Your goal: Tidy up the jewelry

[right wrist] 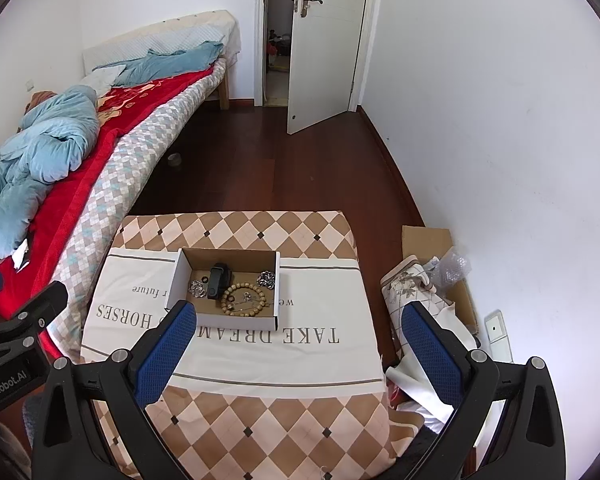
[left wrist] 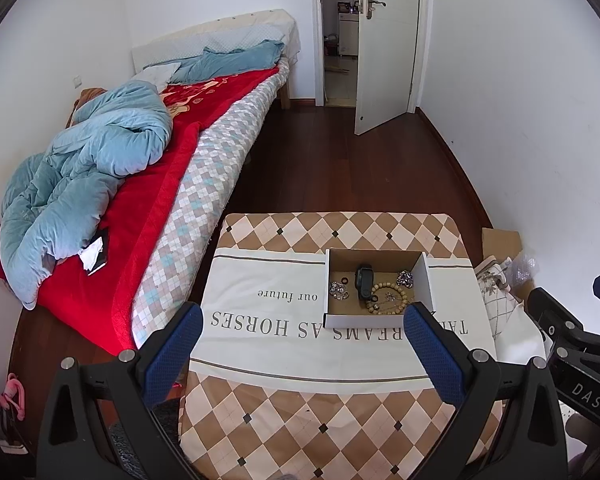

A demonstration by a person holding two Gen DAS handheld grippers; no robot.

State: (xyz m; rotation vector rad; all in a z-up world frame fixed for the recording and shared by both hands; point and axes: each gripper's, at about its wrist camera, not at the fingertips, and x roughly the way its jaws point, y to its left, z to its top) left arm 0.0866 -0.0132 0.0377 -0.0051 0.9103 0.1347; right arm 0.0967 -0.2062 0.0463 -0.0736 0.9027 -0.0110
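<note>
Jewelry (right wrist: 242, 292) fills a box (right wrist: 180, 276) on the checkered bedroom table (right wrist: 260, 420); both tools (left wrist: 302, 330) (right wrist: 294, 330) gape wide.

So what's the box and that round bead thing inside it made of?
The box looks like cardboard: matte white outside, plain brown inside, with thin folded walls. The bead bracelet looks like wood: round tan beads with a dull, unpolished look, though plastic or seed can't be ruled out from here.

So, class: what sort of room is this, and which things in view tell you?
Most likely a home bedroom: an unmade bed with a blue quilt, a white door standing ajar, and a box of jewelry on a cloth-covered table.
</note>
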